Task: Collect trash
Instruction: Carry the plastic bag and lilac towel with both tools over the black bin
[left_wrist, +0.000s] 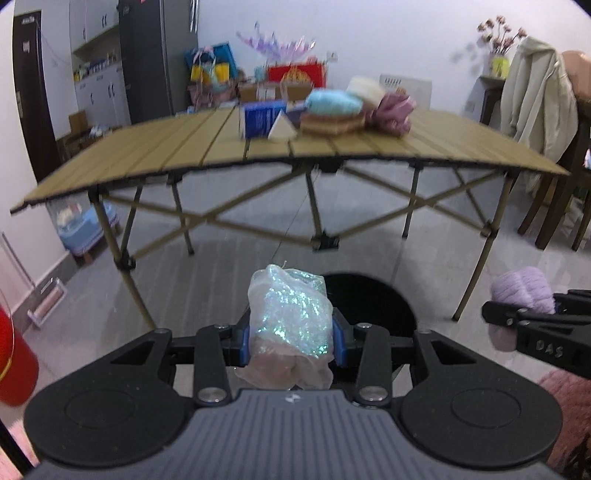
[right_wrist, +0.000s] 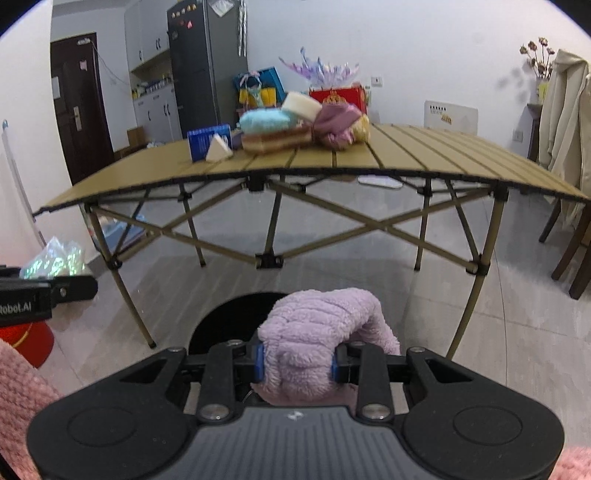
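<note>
Iridescent plastic bag (left_wrist: 291, 314) is clamped in my left gripper (left_wrist: 291, 341) and a lilac fleece cloth (right_wrist: 317, 332) in my right gripper (right_wrist: 297, 363), both above the black bin (left_wrist: 373, 302) before the folding table (left_wrist: 229, 147); release remains, I judge.
</note>
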